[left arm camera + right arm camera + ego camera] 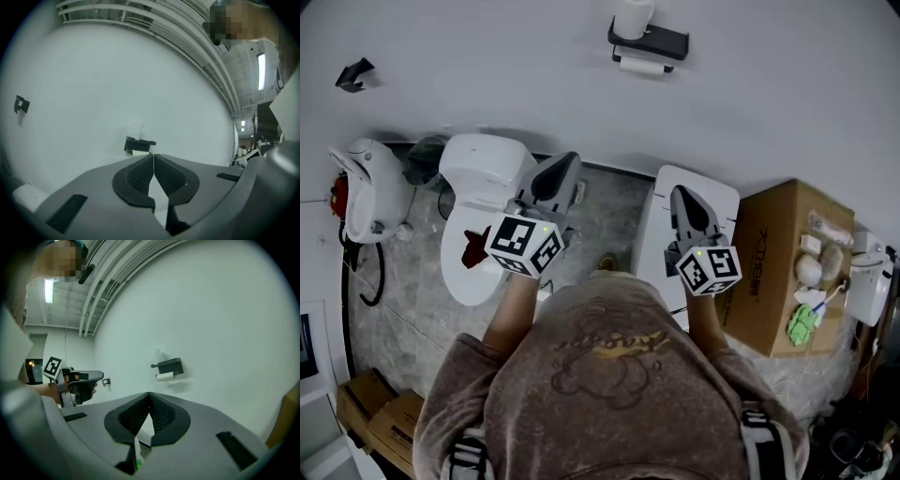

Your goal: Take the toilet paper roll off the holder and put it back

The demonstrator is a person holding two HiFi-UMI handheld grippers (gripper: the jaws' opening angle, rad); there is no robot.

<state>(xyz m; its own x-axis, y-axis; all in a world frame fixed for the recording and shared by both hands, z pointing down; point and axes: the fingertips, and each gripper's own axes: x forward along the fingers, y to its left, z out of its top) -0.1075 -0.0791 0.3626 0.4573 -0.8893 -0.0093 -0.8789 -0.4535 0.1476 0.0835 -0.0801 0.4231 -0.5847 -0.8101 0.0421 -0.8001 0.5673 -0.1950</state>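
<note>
On the wall (487, 56), the toilet paper roll (643, 67) sits in the holder (664, 40), seemingly beneath a spare roll (633, 17). The jaws of the left gripper (153, 159) and right gripper (149, 395) are pressed together, empty, well apart from it.

**Grippers held short of wall-mounted roll holder**

Seen from above, a person in a brown sweatshirt (600, 375) holds the left gripper (558, 173) in front of a white toilet (478, 169), w/ the right gripper (684, 204) approx. level beside it. Both are well apart from the black holder (664, 40) on the wall. A toilet paper roll (642, 67) hangs under the holder & a 2nd roll (633, 17) stands on top. At right is a cardboard box (769, 281).
</note>
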